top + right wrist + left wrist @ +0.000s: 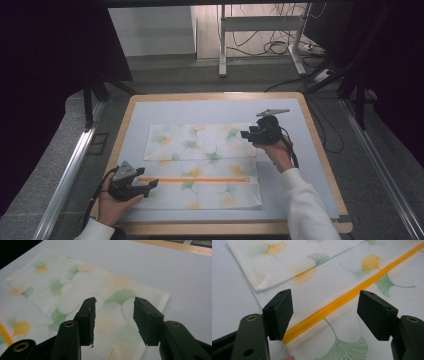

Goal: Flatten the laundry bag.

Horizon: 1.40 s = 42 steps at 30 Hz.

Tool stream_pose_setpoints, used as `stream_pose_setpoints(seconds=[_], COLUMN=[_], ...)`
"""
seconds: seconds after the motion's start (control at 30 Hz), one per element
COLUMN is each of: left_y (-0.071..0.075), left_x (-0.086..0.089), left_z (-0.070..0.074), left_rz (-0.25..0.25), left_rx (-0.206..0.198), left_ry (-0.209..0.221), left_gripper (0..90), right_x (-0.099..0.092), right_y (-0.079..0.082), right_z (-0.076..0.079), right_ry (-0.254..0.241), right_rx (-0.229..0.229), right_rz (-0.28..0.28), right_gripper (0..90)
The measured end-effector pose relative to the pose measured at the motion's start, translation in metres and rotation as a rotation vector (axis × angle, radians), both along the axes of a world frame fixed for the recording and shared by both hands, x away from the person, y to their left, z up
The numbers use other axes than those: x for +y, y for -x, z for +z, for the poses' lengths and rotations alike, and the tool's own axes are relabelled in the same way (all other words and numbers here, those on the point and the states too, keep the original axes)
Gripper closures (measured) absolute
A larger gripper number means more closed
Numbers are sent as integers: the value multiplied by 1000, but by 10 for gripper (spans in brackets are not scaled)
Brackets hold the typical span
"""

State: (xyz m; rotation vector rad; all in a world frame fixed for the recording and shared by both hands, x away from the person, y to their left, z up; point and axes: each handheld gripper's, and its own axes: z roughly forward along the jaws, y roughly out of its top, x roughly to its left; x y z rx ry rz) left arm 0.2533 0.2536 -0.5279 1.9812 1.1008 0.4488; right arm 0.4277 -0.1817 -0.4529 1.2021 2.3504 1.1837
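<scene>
At the near left of the counter (320,165), the left gripper (150,186) rests by the end of the orange zipper (195,179), its jaws spread to either side of that zipper end and pinching nothing. The zipper runs across the near part of a white ginkgo-leaf pouch (202,165) that lies flat on the pale mat (150,112) in the middle of the counter. Farther off, the right gripper (243,134) hovers over the pouch's far right corner, jaws spread and empty.
</scene>
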Motion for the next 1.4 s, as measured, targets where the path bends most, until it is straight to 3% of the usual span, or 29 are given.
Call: stream_pose_setpoints(seconds=[0.03,0.27,0.43,0.47,0.63,0.73,0.83,0.87,0.93,1.07,1.4], left_y=[0,0,0,0,0,0,0,0,0,1,0], left_x=[0,-1,-3,-3,-2,-2,-3,-3,-2,-2,-2], left_z=[0,0,0,0,0,0,-1,-1,-1,-1,-1], left_rz=[0,-3,-5,-5,-5,-6,-9,-10,-10,-12,-17], left_rx=[1,2,4,4,3,3,3,4,3,3,5], left_ry=[0,-1,-6,-7,-6,-5,-6,-6,-5,-3,-4], left_gripper=[288,288,288,288,288,288,288,288,288,288,288], right_x=[0,5,23,37,64,99,115,132,138,169,195], right_y=[12,37,46,47,46,43,42,40,39,30,11], right_z=[0,-3,-4,-6,-11,-17,-20,-23,-24,-36,-56], right_ry=[0,-9,11,25,49,80,102,126,131,189,264], right_rx=[-3,2,3,10,24,34,32,36,43,66,93], right_rz=[27,89,151,185,237,299,332,359,363,402,415], right_gripper=[527,528,498,475,450,431,420,412,408,375,347])
